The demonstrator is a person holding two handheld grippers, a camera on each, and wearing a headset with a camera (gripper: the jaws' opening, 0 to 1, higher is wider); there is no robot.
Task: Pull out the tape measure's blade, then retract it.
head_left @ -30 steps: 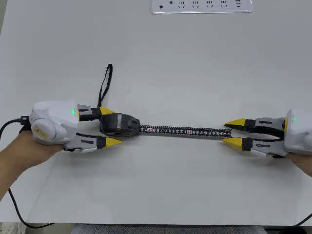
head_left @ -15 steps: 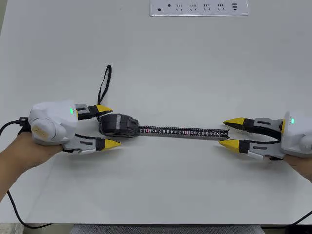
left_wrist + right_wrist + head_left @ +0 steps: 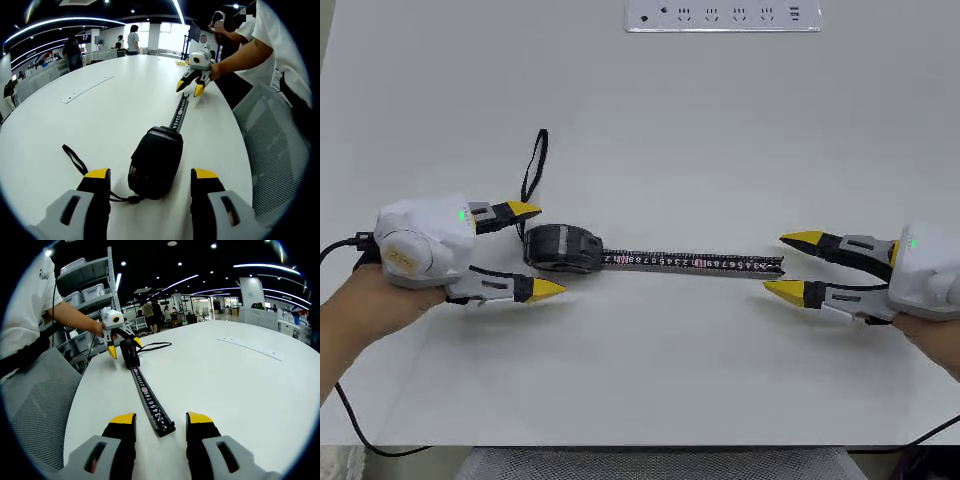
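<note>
Showing release: left gripper (image 3: 538, 250), jaws wide and empty, has backed off the case (image 3: 565, 248) at its 3 o'clock. Right gripper (image 3: 791, 264) gapes empty beside the blade (image 3: 690, 262) tip. Retraction remains.

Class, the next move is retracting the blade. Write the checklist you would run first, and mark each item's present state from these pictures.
1. Dark numbered metal blade pulled out of the black tape measure case: ok.
2. Blade flat and straight on the white table: ok.
3. Left gripper holding the case: not ok; jaws open, flanking it.
4. Right gripper gripping the blade tip: not ok; jaws open either side.
5. Black wrist strap clear of the blade's path: ok.
</note>
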